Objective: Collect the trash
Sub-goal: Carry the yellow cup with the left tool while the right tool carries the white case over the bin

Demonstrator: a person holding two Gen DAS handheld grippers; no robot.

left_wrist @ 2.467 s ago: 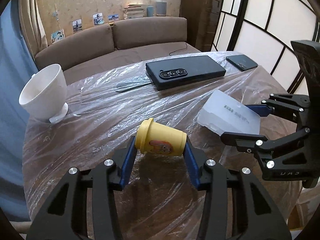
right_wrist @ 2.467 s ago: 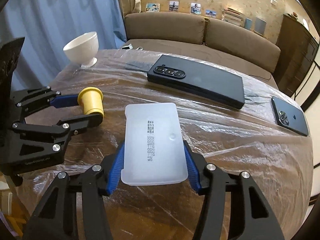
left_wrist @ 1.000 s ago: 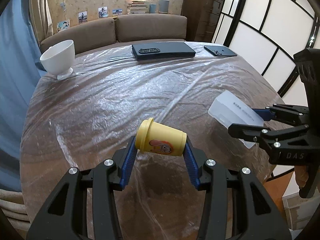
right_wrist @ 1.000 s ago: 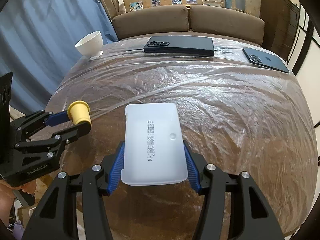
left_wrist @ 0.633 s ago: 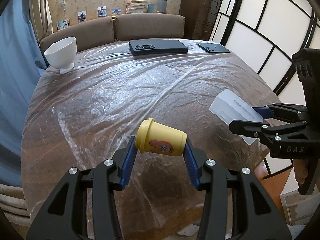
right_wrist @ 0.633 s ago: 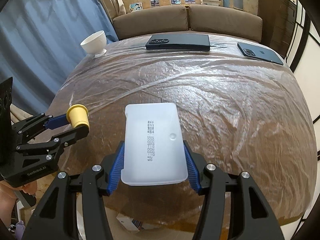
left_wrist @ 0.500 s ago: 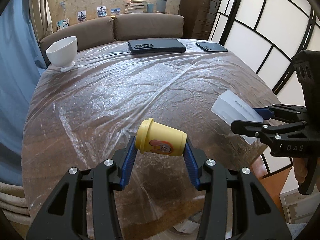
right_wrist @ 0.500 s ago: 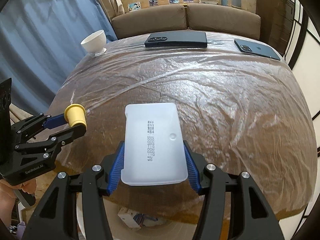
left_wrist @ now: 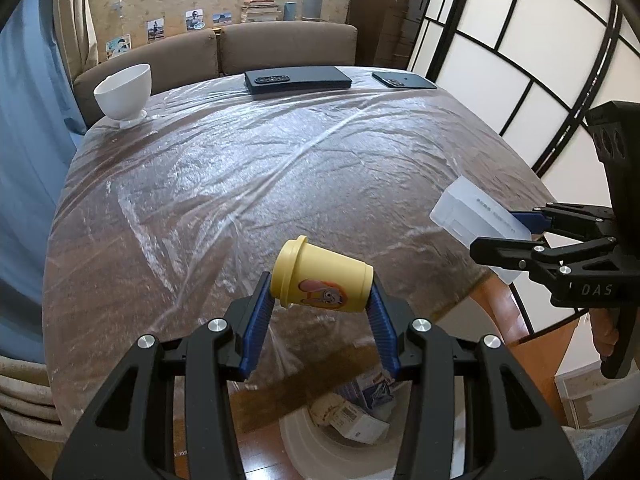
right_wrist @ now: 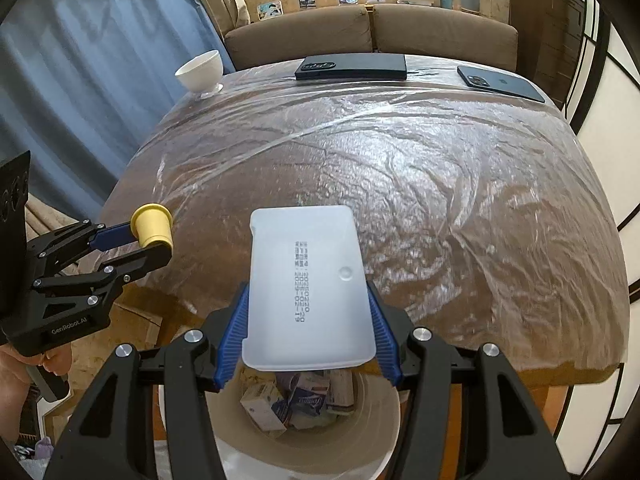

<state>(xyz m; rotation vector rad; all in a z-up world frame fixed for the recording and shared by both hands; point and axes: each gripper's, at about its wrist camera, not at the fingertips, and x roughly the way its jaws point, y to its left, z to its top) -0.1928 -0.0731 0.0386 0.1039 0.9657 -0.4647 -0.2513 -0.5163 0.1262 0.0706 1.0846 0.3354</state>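
My left gripper [left_wrist: 320, 308] is shut on a small yellow cup [left_wrist: 322, 281] with a cartoon print, held on its side above the table's near edge. My right gripper [right_wrist: 308, 328] is shut on a flat translucent white plastic box [right_wrist: 307, 286] with printed text. In the left wrist view the same box [left_wrist: 476, 218] shows at the right, in the right gripper [left_wrist: 516, 236]. In the right wrist view the cup [right_wrist: 153, 226] sits in the left gripper [right_wrist: 132, 240] at the left. Below both stands a white trash bin [right_wrist: 384, 420] holding cartons [right_wrist: 300, 398]; the bin [left_wrist: 300, 436] is partly hidden by the fingers.
The round table [right_wrist: 400, 168] is covered in clear plastic film. At its far side stand a white bowl [left_wrist: 124, 92], a large dark phone [left_wrist: 298, 79] and a smaller dark phone [left_wrist: 404, 80]. A brown sofa [left_wrist: 248, 52] is behind, a paper screen [left_wrist: 540, 72] to the right.
Both grippers have drawn back from the table with their loads; the table has receded, and the bin with cartons has come into view below them.
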